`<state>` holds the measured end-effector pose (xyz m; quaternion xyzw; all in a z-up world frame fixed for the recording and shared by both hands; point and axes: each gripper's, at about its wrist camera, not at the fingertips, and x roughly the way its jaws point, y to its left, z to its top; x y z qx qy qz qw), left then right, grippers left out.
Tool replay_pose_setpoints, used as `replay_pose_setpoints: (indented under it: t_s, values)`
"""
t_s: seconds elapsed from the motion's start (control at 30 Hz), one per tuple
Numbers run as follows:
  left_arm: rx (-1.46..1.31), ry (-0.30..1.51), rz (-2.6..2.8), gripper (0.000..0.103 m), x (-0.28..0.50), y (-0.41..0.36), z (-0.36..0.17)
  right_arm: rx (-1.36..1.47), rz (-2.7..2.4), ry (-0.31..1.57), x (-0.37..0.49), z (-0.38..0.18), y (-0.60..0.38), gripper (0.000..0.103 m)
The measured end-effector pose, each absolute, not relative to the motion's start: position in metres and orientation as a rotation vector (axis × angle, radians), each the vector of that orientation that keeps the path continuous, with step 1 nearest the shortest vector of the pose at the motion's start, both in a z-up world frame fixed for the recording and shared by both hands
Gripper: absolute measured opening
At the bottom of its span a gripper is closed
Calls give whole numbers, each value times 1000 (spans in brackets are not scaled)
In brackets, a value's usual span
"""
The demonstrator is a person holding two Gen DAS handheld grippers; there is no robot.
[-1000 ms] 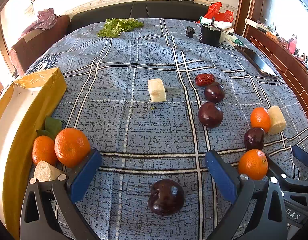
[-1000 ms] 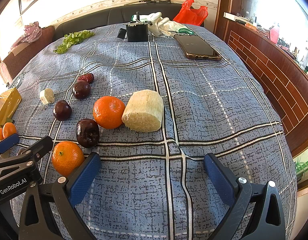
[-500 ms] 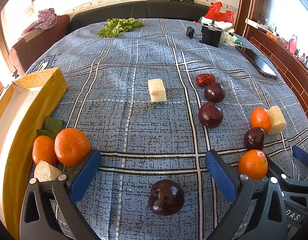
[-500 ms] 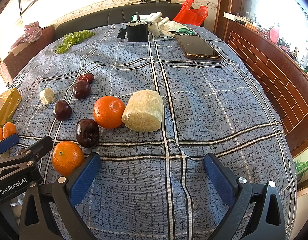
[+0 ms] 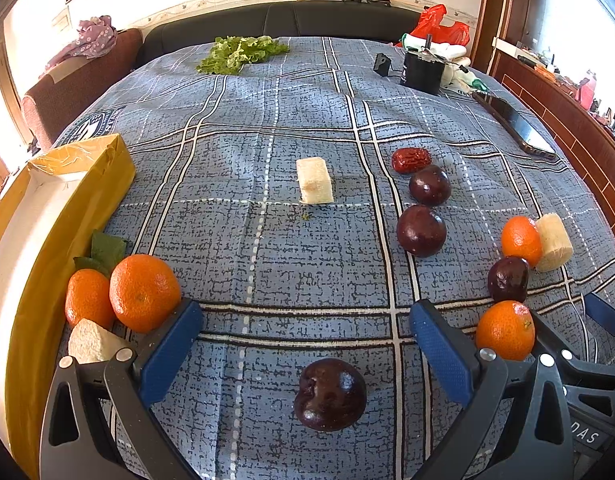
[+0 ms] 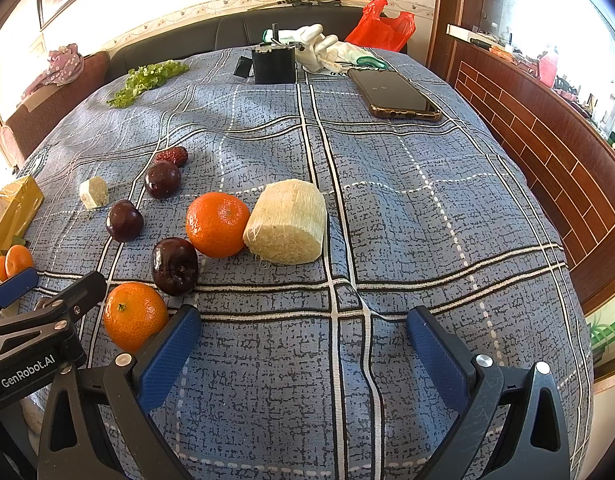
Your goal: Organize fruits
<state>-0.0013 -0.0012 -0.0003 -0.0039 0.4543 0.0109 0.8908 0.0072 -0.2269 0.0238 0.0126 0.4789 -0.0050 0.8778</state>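
Nothing moved, left claw (image 5: 303, 344) spread, plum (image 5: 330, 395) stem-dimple facing left

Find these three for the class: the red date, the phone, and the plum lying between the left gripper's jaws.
red date (image 5: 411, 159), left wrist view, middle of its wrinkled skin.
phone (image 6: 395, 93), right wrist view, centre of its dark screen.
plum (image 5: 330, 394), left wrist view, middle of its glossy top.

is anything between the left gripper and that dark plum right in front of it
Nothing visible. The left gripper is open, and the dark plum lies on bare cloth between its fingers. The nearest other fruit, an orange, sits outside the left finger.
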Motion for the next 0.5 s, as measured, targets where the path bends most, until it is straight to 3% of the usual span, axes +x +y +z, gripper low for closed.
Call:
replay_pose_setpoints:
  t_s: [0.4,0.5]
  values:
    - [-1,1055,-21,103,-25,2,4,29,-1,1073,2,27,-230,103]
    - [-66,1041,-112,87,-46,8,16,25,6,1089,-7,25,-229,103]
